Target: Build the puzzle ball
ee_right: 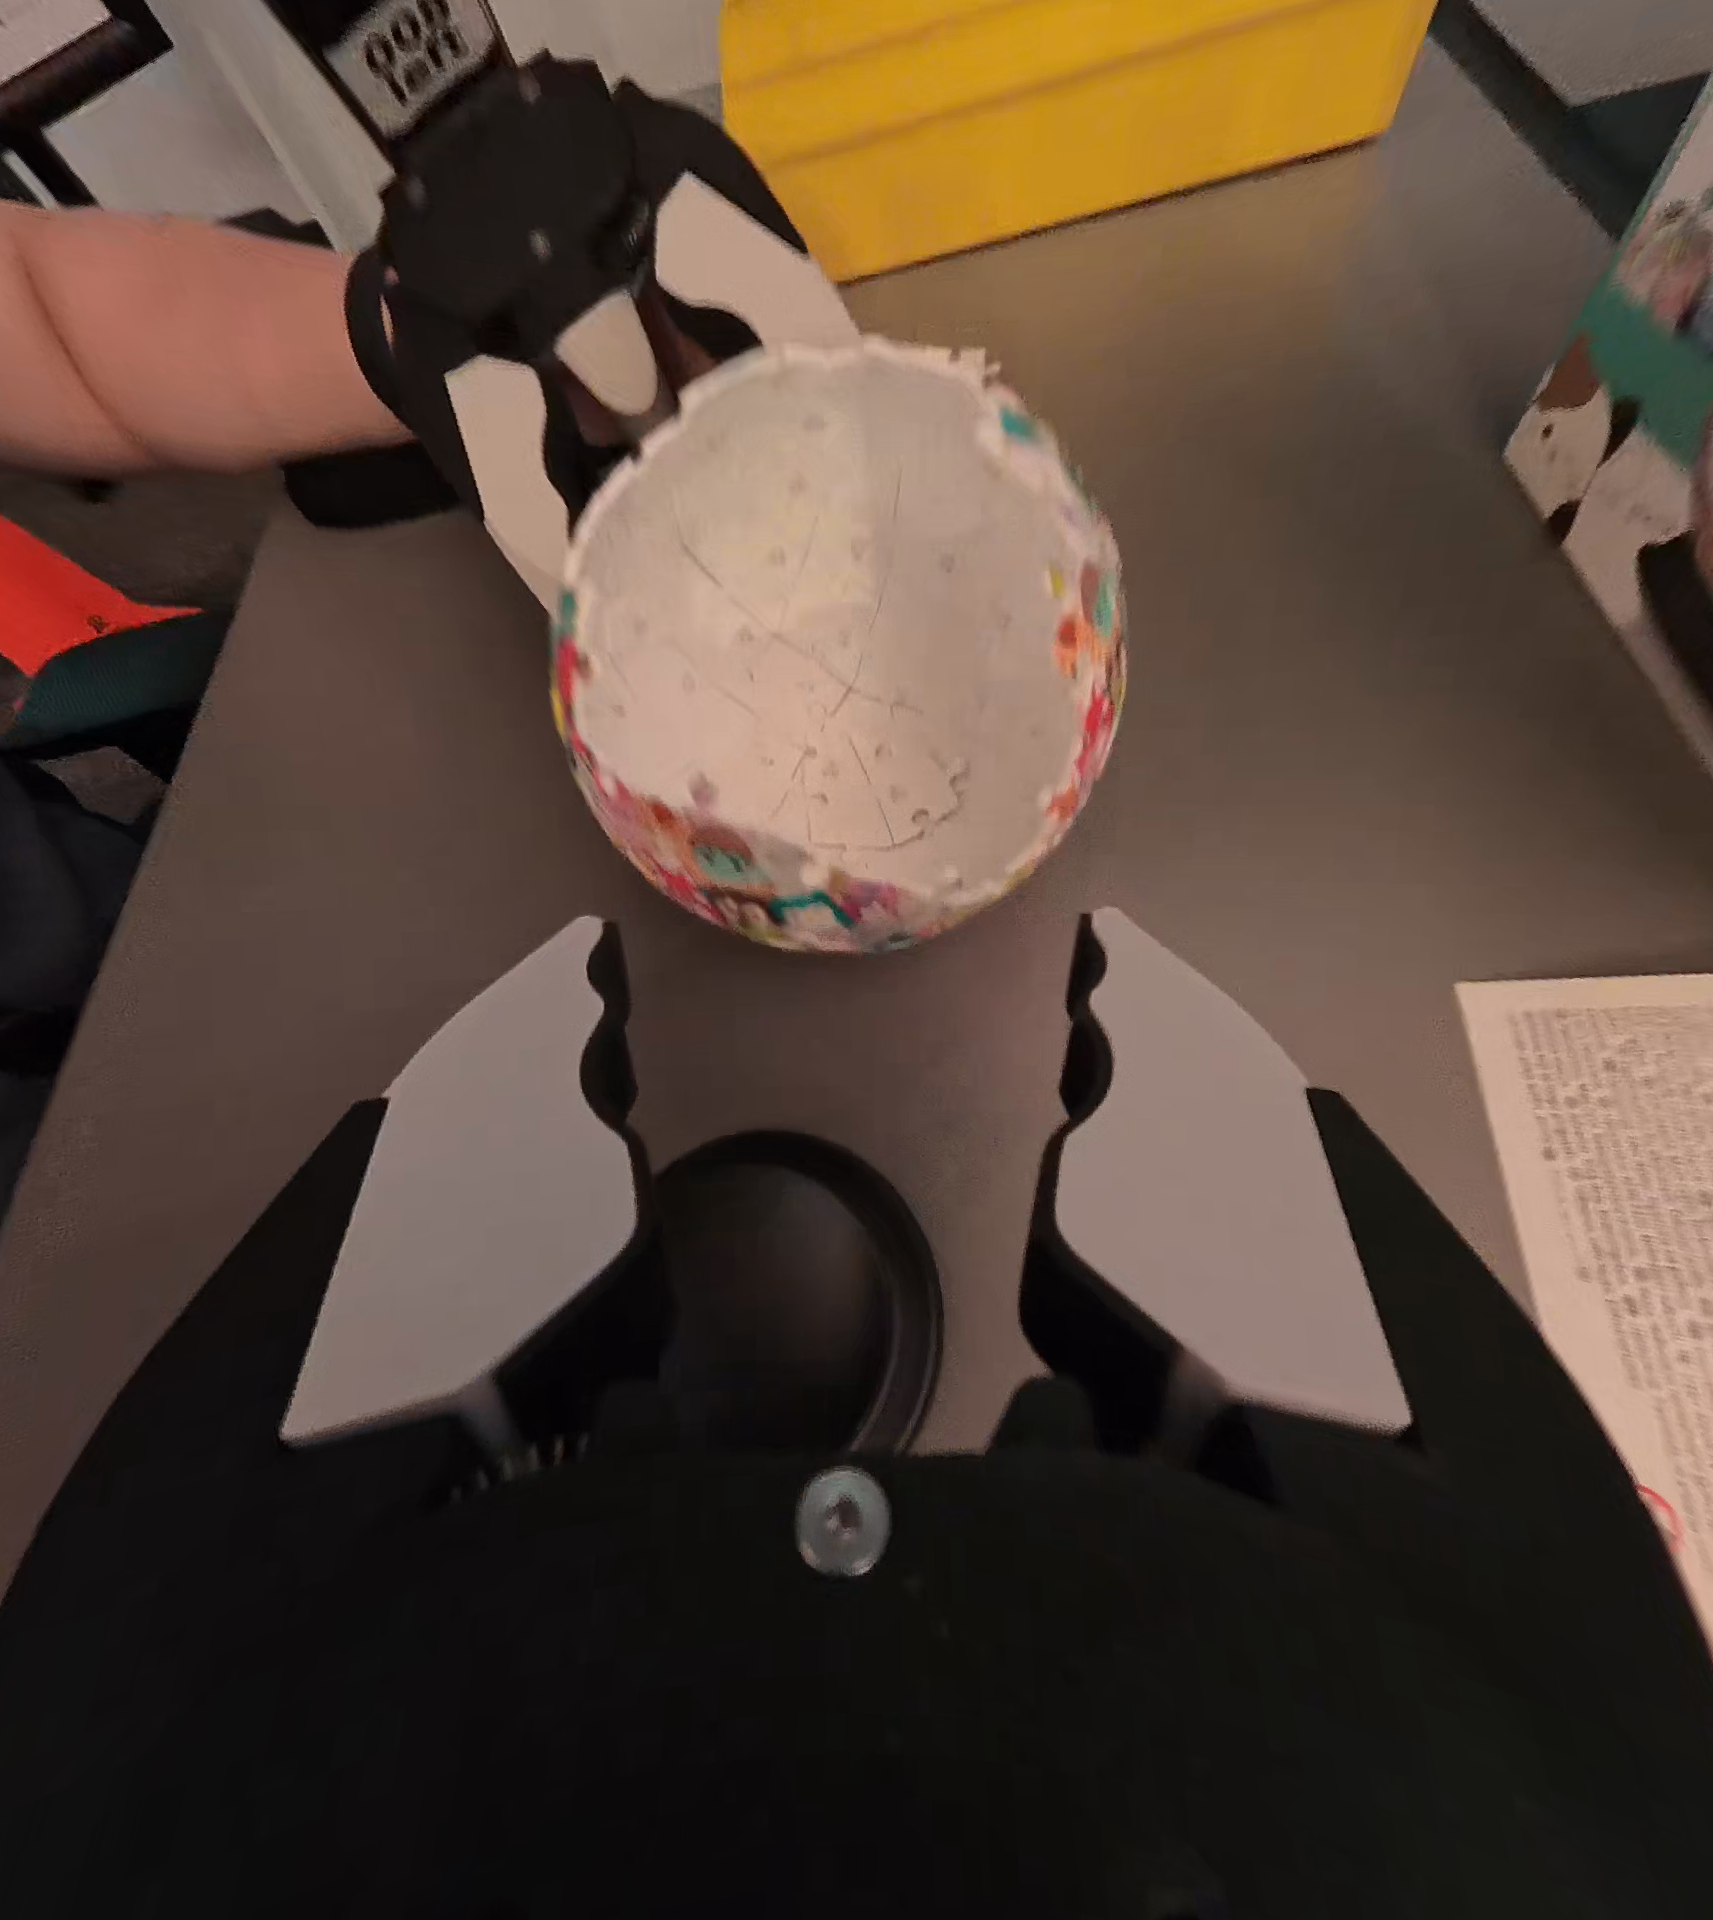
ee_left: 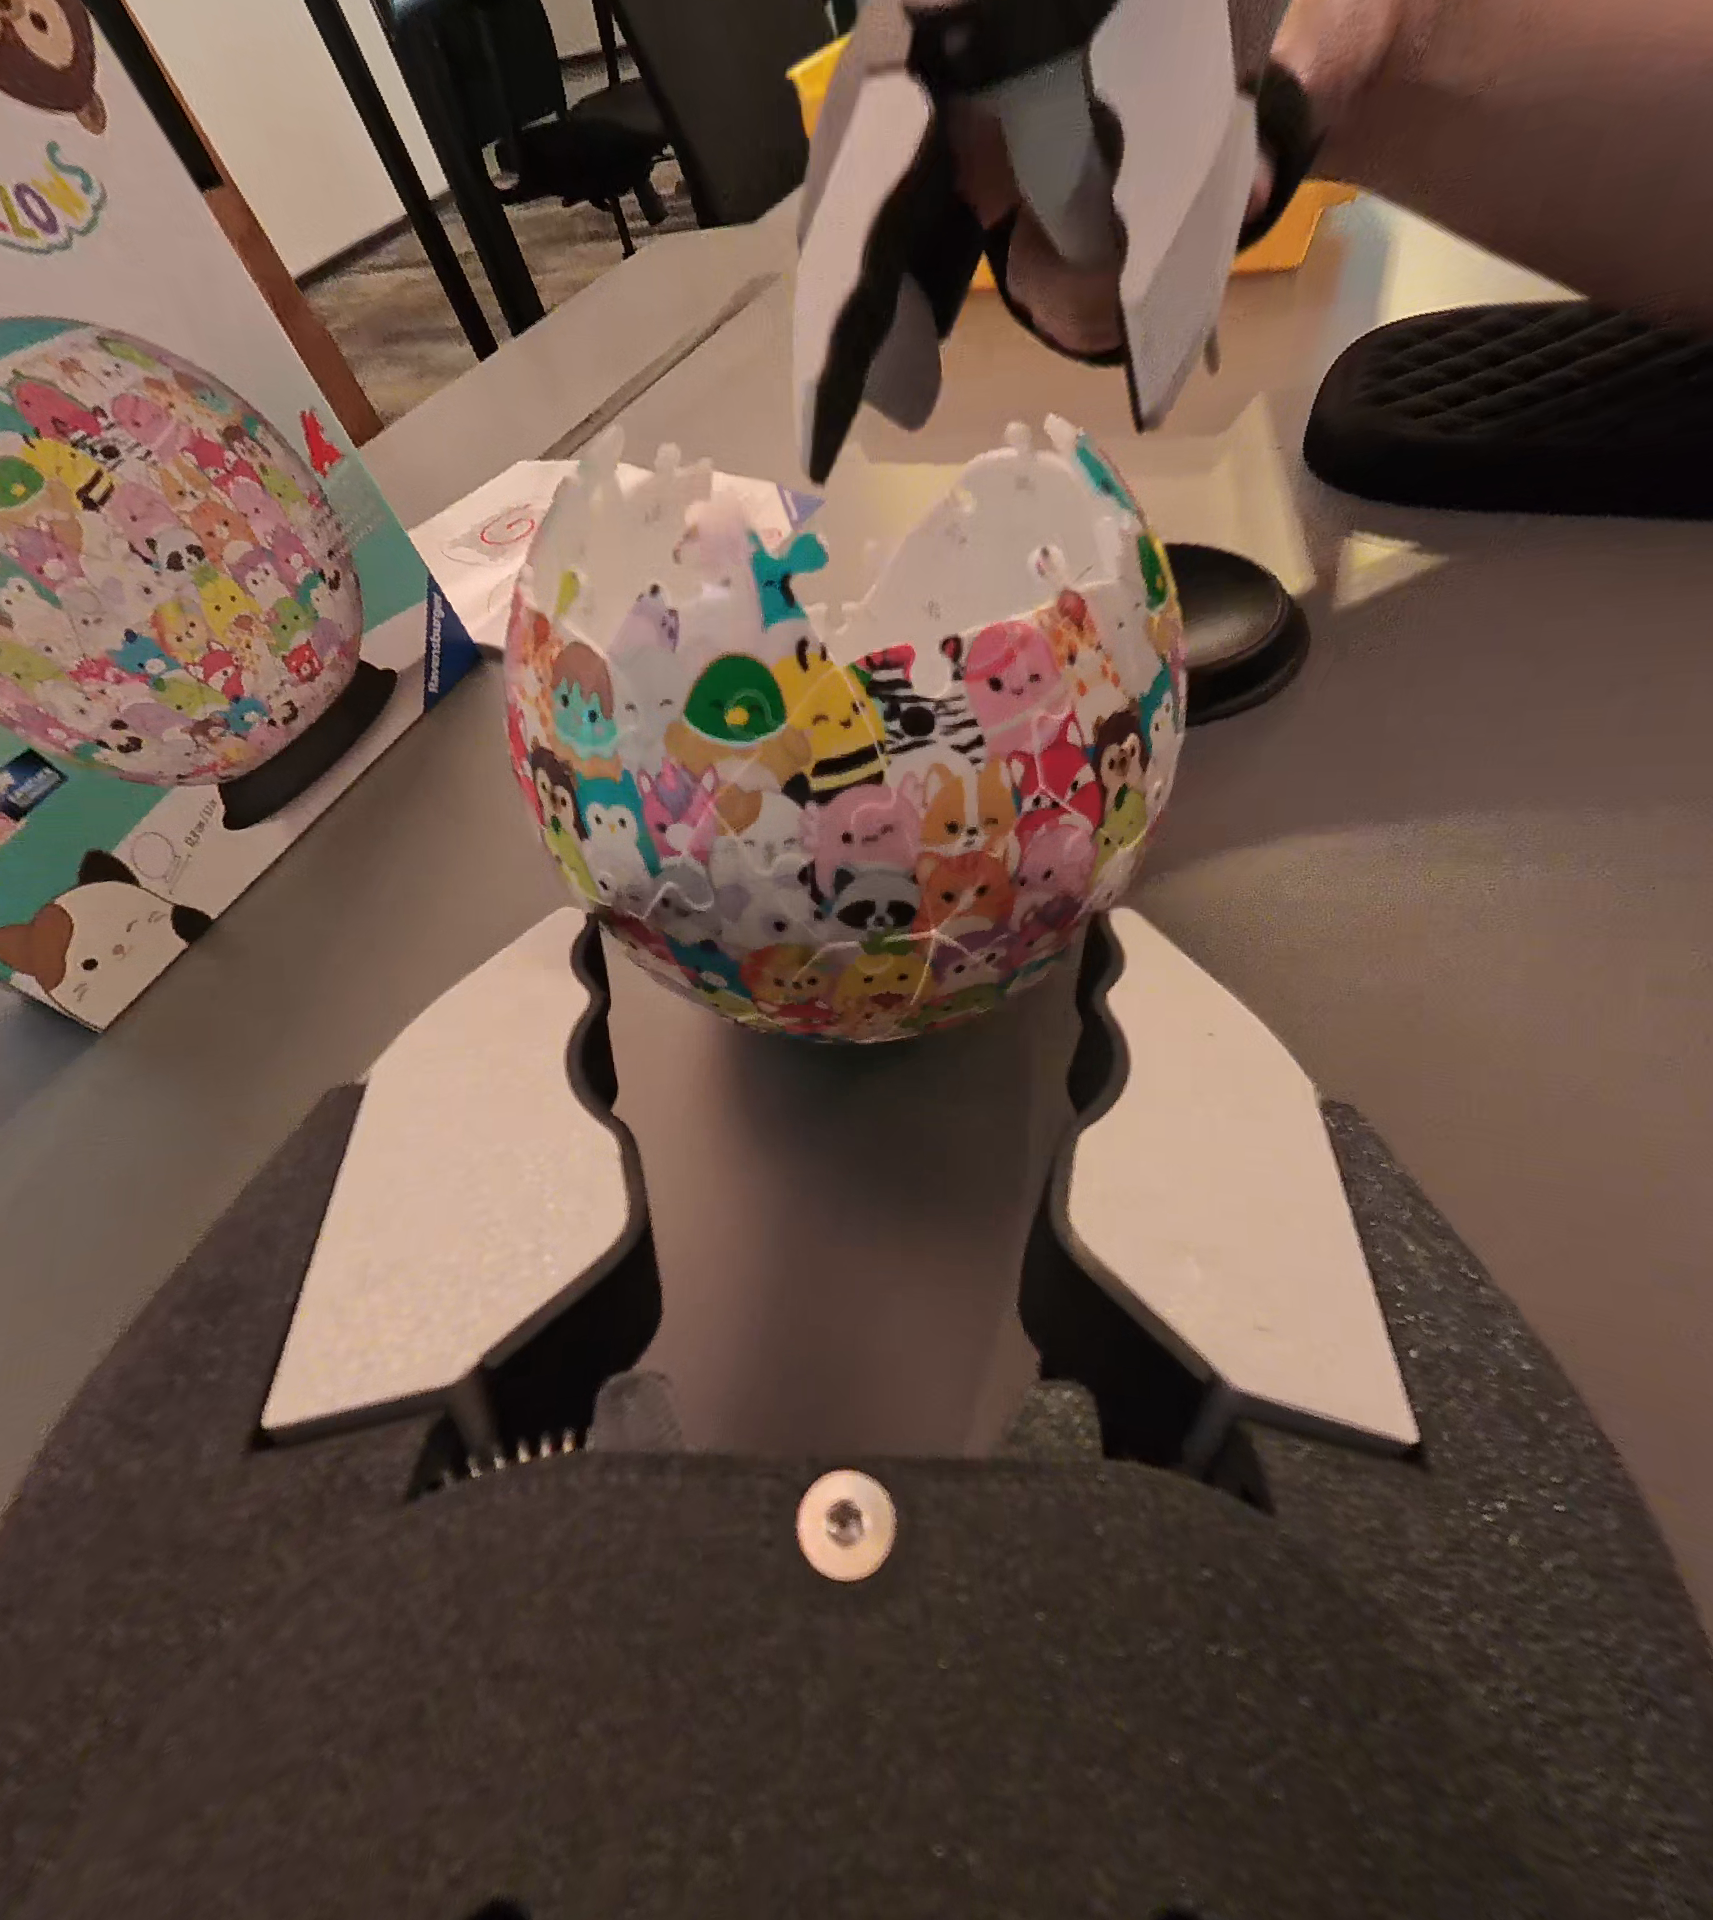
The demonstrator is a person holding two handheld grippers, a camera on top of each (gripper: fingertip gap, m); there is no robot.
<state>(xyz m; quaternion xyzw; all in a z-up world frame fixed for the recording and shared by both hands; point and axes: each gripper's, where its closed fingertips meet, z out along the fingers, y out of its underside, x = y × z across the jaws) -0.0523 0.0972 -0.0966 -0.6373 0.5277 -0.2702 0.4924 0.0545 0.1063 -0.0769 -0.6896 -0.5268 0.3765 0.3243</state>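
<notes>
The half-built puzzle ball point(ee_left: 841, 748) sits on the grey table point(ee_left: 1454, 935) as an open bowl, colourful outside, white inside, with a jagged rim. My left gripper point(ee_left: 847, 925) is open and empty, its fingertips on either side of the ball's lower near side. My right gripper point(ee_left: 982, 436) hangs open and empty just above the ball's far rim. In the right wrist view the ball point(ee_right: 831, 644) lies ahead of my open right gripper point(ee_right: 847, 935), and the left gripper point(ee_right: 623, 416) shows behind the ball. No loose piece shows.
The black ring stand point(ee_right: 800, 1278) lies under my right gripper, also seen behind the ball point(ee_left: 1236, 644). The puzzle box point(ee_left: 125, 582) stands left of the ball. A printed sheet point(ee_right: 1662, 1299), a yellow bin point(ee_right: 1060, 114) and a black mesh pad point(ee_left: 1558, 405) lie around. Left tips to right tips: about 12 cm.
</notes>
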